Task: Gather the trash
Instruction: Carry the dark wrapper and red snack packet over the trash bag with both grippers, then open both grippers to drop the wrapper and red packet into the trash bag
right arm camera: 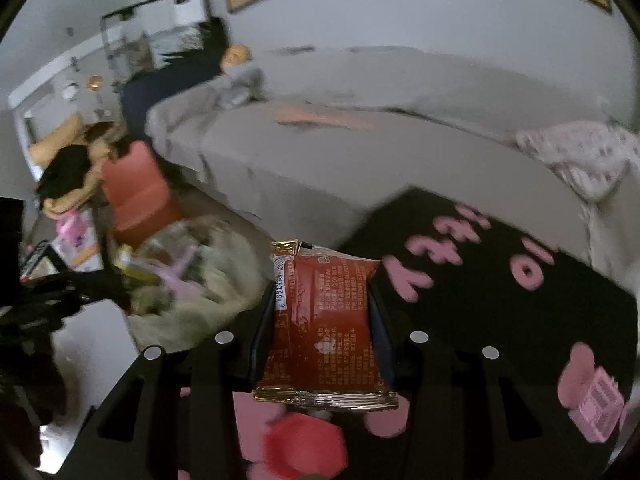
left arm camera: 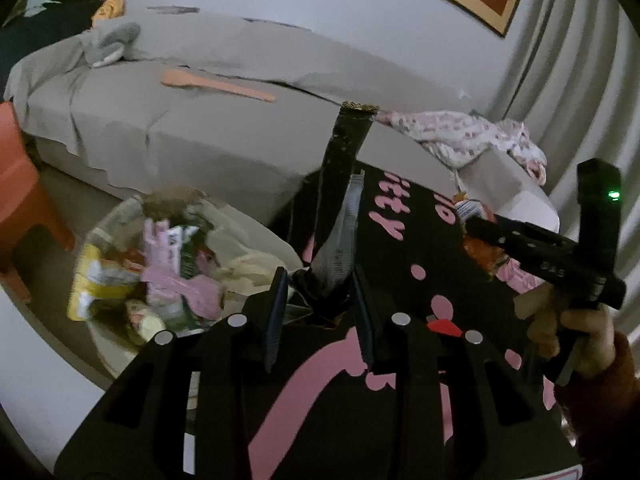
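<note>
While the left gripper (left arm camera: pixel 320 304) pinches the crumpled base of a long black wrapper (left arm camera: pixel 340 168) that stands up between its fingers, the right gripper (right arm camera: pixel 322 324) is closed on a red snack packet (right arm camera: pixel 324 320); the packet carries small white print too fine to read and a barcode strip showing "6 924187"; both hover over a black surface with pink lettering (right arm camera: pixel 460 280), illegible; a heaped bag of rubbish (left arm camera: pixel 160 264) lies near on the left, beside a grey bed (left arm camera: pixel 200 128).
</note>
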